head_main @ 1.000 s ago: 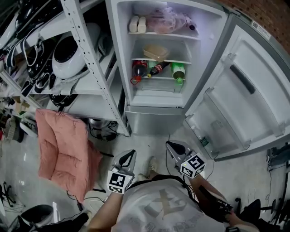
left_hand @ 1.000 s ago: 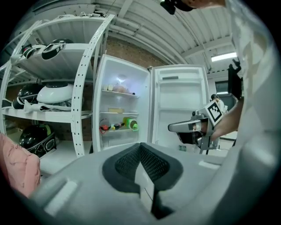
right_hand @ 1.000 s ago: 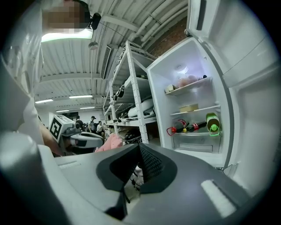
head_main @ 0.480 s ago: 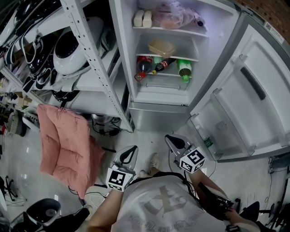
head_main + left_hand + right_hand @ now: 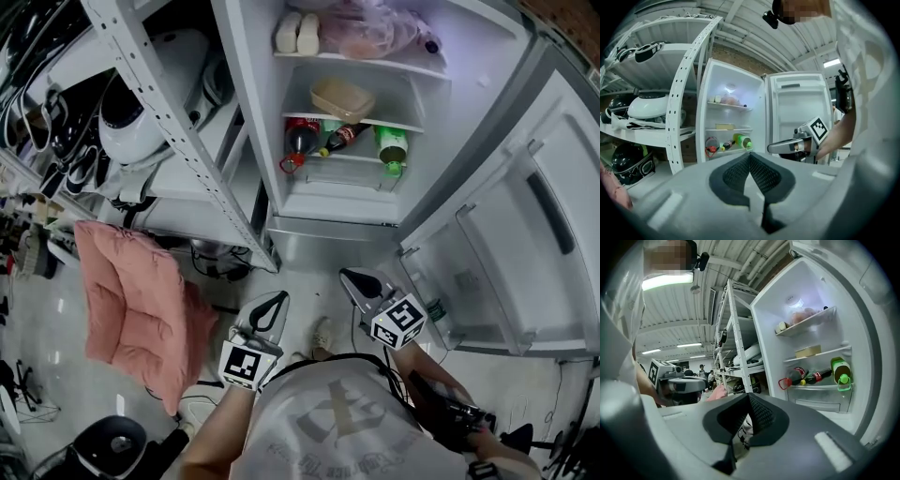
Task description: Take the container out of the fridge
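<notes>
The fridge (image 5: 427, 202) stands open ahead. A tan lidded container (image 5: 342, 99) (image 5: 724, 126) (image 5: 808, 351) rests on its middle shelf. Below it lie a cola bottle (image 5: 298, 141), a dark bottle (image 5: 341, 139) and a green bottle (image 5: 392, 148). My left gripper (image 5: 275, 301) (image 5: 750, 156) is shut and holds nothing, low in front of the person's body. My right gripper (image 5: 352, 278) (image 5: 747, 397) is also shut and empty, beside it to the right. Both are well short of the fridge and point toward it.
The fridge door (image 5: 534, 225) swings out to the right. A white metal rack (image 5: 164, 127) with helmets and appliances stands left of the fridge. A pink cushion (image 5: 131, 305) leans on the floor at left. Cables lie on the floor near the rack's foot.
The head view has shifted toward the fridge, which now sits larger and lower in the frame. Both grippers stay shut and held low, little moved.
</notes>
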### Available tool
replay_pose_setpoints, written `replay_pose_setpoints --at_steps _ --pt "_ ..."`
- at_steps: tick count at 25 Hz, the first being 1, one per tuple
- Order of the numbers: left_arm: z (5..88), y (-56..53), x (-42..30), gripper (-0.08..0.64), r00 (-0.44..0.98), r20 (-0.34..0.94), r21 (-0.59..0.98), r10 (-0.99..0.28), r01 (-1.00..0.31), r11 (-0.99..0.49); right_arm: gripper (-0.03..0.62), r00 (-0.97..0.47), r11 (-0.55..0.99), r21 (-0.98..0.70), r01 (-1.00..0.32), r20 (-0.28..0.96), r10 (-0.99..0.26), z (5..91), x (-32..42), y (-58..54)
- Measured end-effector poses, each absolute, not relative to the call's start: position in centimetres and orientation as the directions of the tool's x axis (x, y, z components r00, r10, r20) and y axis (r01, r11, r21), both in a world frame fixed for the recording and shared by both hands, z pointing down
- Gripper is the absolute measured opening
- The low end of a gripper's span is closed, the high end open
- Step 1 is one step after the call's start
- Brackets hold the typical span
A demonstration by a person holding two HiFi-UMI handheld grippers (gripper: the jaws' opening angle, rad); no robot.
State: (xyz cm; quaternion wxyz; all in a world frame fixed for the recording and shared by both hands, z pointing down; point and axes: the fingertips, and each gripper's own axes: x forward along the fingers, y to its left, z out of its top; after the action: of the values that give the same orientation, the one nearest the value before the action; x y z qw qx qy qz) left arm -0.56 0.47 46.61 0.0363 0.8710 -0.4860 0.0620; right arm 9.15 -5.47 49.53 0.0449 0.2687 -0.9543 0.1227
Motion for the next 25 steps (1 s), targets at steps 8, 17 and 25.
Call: replay_pose_setpoints --at_steps 8,17,25 --pt "48.2 -4.7 -2.4 0.003 0.497 0.201 0.009 -0.844 -0.862 -0.506 0.008 -0.861 0.834 -0.211 -0.509 0.148 -0.487 49.7 7.6 -10.8" --pt "49.5 -8.7 -3.2 0.003 0.476 0.256 0.062 -0.842 -0.877 -0.477 0.008 -0.870 0.848 -0.198 -0.492 0.144 -0.471 49.4 6.7 -14.9" --pt "49.9 -12.3 -2.6 0.003 0.546 0.289 0.067 -0.787 -0.831 -0.552 0.008 -0.855 0.843 -0.149 -0.517 0.145 -0.498 48.6 5.7 -19.4"
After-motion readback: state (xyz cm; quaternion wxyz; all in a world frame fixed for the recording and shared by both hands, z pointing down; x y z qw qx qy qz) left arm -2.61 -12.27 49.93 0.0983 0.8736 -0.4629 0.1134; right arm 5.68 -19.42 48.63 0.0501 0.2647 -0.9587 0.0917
